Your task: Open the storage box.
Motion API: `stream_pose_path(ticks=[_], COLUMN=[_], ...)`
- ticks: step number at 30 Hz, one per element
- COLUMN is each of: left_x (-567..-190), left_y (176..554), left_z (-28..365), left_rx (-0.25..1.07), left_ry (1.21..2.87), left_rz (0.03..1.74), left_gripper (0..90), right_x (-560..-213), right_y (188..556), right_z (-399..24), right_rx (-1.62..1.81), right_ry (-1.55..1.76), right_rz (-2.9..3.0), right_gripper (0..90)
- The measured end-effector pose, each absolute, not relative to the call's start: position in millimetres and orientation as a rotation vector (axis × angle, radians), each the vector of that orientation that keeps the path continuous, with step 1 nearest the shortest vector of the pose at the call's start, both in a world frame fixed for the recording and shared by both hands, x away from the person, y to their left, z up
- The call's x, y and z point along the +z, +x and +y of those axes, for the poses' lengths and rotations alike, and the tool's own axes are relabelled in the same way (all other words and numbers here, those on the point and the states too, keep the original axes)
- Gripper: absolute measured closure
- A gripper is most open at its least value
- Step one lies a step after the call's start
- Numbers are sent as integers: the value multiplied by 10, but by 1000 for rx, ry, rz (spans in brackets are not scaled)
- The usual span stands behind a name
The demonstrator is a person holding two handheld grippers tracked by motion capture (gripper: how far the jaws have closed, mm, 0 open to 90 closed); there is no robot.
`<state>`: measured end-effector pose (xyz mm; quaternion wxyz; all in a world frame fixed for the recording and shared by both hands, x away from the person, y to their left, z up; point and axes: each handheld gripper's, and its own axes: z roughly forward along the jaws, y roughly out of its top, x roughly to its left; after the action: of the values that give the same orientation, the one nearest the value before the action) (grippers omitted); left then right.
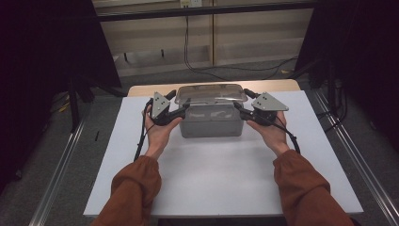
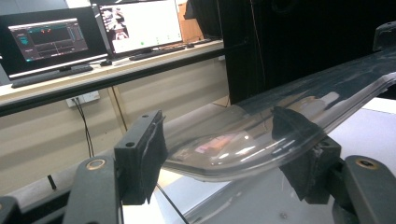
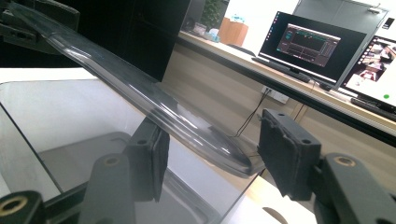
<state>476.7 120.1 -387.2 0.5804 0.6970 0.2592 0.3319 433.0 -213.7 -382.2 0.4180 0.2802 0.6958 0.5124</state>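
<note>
Fingers first: left gripper [image 1: 184, 104] has its fingers [image 2: 140, 156] straddling the left end of the lid [image 1: 211, 93], about half open. In the left gripper view one pad sits just beside the lid rim on the near side, and the other shows through the clear plastic on the far side; can't tell if either presses yet. Right gripper [image 1: 239, 107] is the same at the lid's right end: fingers [image 3: 289, 156] about half open, rim edge between them, a visible gap to the right-hand pad in the right gripper view.

Lid is clear plastic, on top of the box [image 1: 211, 120], seen tilted in both gripper views. Can't tell if it's seated or lifted off the rim.

Box is a clear, greyish tub, upright, at the far middle of the white surface [image 1: 226, 174]. Hands [image 1: 157, 129] flank it, one on each side, and orange sleeves [image 1: 129, 193] come in from the near edge.

Beyond: a desk with monitors [image 2: 49, 39] and a keyboard, cables on the floor.
</note>
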Motion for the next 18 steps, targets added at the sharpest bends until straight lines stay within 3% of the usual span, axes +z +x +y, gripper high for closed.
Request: stream_pose_path(ticks=[18], left_x=[-3805], left_y=[4887], left_z=[1207], left_rx=[780], left_ry=[1639], left_rz=[592], left_gripper=[421], right_x=[-3745], right_y=[4455], right_z=[-2152], right_rx=[1343], right_ry=[710], right_rz=[1736], right_gripper=[546])
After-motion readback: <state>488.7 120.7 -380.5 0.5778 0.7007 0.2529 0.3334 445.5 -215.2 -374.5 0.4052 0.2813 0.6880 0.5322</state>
